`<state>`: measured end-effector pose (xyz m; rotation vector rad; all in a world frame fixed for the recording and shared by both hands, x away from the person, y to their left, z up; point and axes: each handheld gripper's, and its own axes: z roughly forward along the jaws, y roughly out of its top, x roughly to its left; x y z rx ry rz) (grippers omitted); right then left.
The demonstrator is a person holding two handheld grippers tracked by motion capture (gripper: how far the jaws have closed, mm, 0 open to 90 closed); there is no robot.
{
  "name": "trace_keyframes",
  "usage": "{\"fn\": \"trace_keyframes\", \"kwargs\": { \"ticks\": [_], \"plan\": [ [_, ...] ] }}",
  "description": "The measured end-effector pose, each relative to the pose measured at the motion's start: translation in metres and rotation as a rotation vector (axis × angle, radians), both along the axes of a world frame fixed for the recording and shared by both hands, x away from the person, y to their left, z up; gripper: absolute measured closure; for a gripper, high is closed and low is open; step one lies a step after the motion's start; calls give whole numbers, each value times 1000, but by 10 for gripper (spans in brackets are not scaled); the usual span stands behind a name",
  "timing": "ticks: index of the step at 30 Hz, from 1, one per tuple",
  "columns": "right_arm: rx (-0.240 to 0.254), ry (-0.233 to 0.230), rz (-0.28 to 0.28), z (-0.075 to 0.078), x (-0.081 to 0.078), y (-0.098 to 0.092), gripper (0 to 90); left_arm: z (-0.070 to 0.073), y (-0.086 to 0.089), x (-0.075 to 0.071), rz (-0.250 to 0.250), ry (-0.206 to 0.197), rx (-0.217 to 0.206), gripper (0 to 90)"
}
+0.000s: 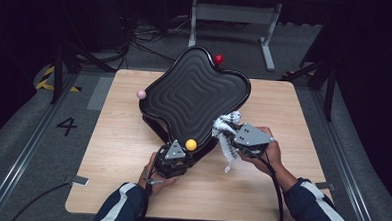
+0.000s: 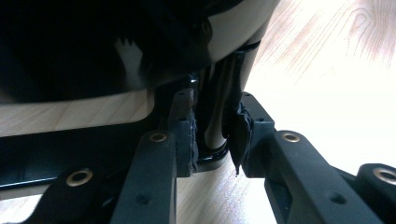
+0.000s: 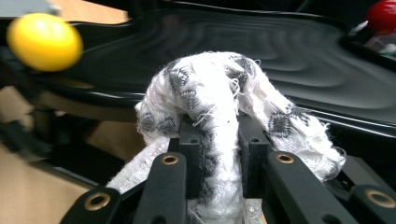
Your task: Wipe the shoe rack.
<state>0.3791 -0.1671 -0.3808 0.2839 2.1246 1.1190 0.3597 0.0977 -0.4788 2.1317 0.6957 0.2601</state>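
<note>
My right gripper pinches a white and grey cloth at the near right edge of the black tray, which stands tilted on the wooden table. My left gripper clamps the tray's near rim, just beside a yellow ball.

Dim dark surroundings, blown-out glare on tabletop, soft blur
</note>
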Motion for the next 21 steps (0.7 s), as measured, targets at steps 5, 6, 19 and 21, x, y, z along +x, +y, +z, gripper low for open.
{"fn": "trace_keyframes", "kwargs": {
  "ticks": [5, 6, 19, 21],
  "plan": [
    [-30, 16, 51, -6, -12, 10, 764, 0, 0, 0, -2, -2, 0, 715],
    [-32, 16, 57, -7, -13, 12, 764, 0, 0, 0, -1, -3, 0, 715],
    [-88, 56, 202, -23, -40, 41, 769, 0, 0, 0, 4, -2, 1, 704],
    [-92, 47, 197, -23, -41, 42, 772, 0, 0, 0, 4, -1, 3, 704]
  ]
}}
